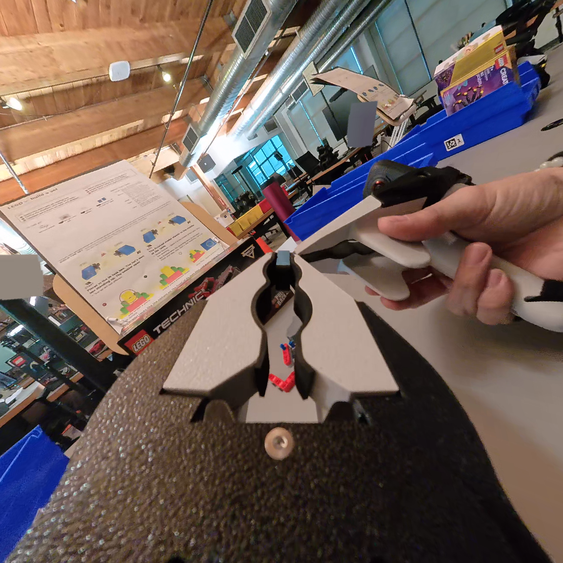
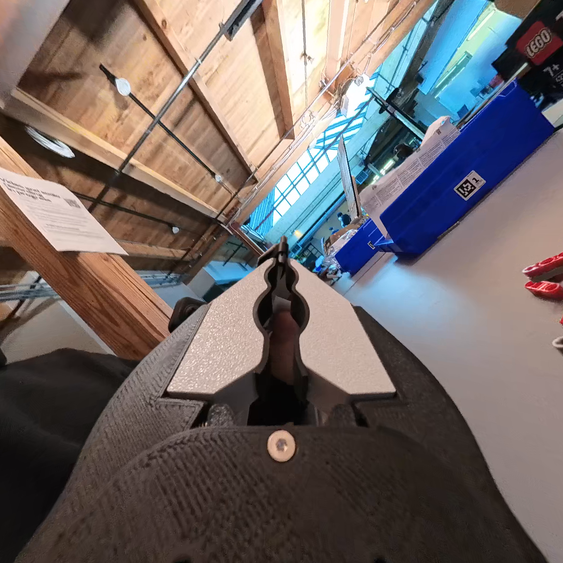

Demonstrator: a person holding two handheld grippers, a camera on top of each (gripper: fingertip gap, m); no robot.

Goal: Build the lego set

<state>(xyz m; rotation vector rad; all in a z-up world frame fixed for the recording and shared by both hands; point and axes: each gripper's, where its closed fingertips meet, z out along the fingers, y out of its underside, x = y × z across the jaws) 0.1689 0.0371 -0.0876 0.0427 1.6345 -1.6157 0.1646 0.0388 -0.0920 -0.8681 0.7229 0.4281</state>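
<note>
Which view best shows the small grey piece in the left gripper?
The left wrist view: the grey piece sits pinched at the left gripper tips, unobstructed. The right wrist view doesn't show it, only the right gripper clamping a thin black part.

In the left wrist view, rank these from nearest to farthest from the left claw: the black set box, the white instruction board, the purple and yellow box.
1. Black cardboard set box: just ahead of the left claw, slightly left.
2. White printed instruction board: behind that box, to the left.
3. Purple and yellow cardboard box: far right, standing in a blue plastic bin.
</note>
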